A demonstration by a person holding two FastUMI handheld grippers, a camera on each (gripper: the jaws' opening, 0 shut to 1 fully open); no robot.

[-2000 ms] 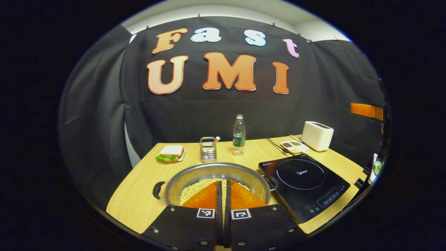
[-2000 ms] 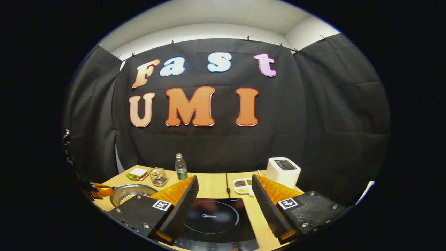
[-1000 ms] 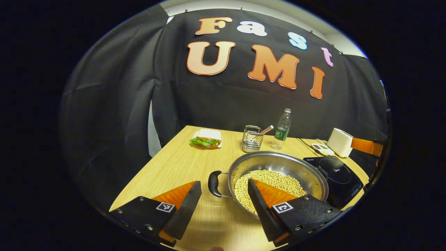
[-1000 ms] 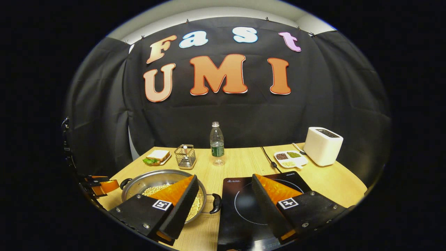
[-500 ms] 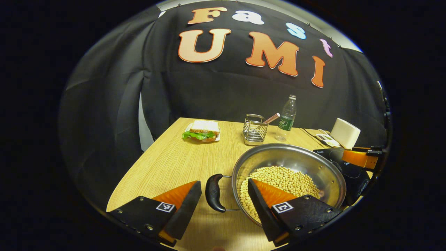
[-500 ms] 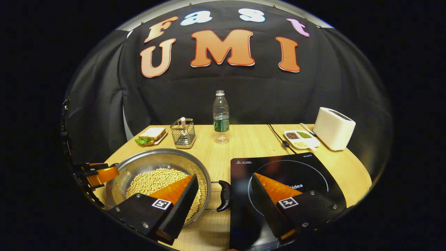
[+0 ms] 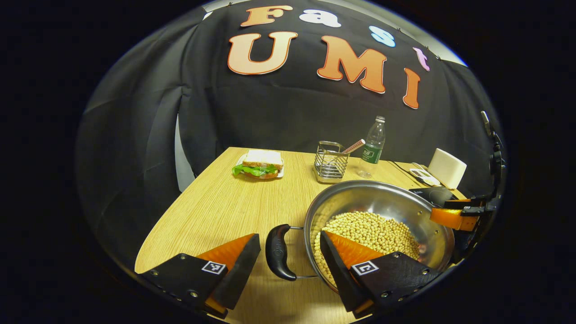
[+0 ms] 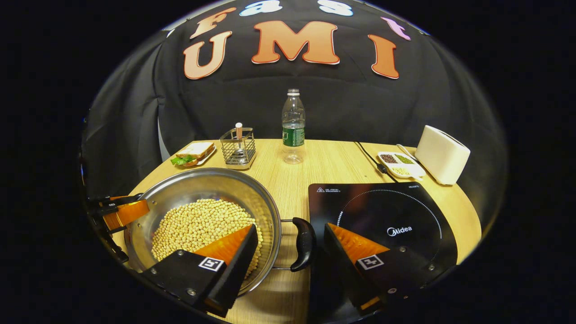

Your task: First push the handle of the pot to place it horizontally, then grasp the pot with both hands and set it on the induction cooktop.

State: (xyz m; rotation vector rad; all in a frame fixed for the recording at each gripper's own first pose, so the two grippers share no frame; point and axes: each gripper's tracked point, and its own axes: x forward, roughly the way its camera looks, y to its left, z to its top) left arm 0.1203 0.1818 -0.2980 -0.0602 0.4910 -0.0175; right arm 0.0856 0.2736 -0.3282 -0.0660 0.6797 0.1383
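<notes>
My left gripper (image 7: 288,256) is wide open, straddling the pot's (image 7: 382,202) left handle (image 7: 278,252) without touching. My right gripper (image 8: 290,249) gapes around the right handle (image 8: 303,243). The soybean-filled pot sits on the table (image 8: 328,166) beside the induction cooktop (image 8: 382,211).

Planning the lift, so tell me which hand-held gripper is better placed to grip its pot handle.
Neither clearly: the left hand-held gripper and the right hand-held gripper each stand open astride a black handle of the round steel pot of beans. Both look equally ready.
</notes>
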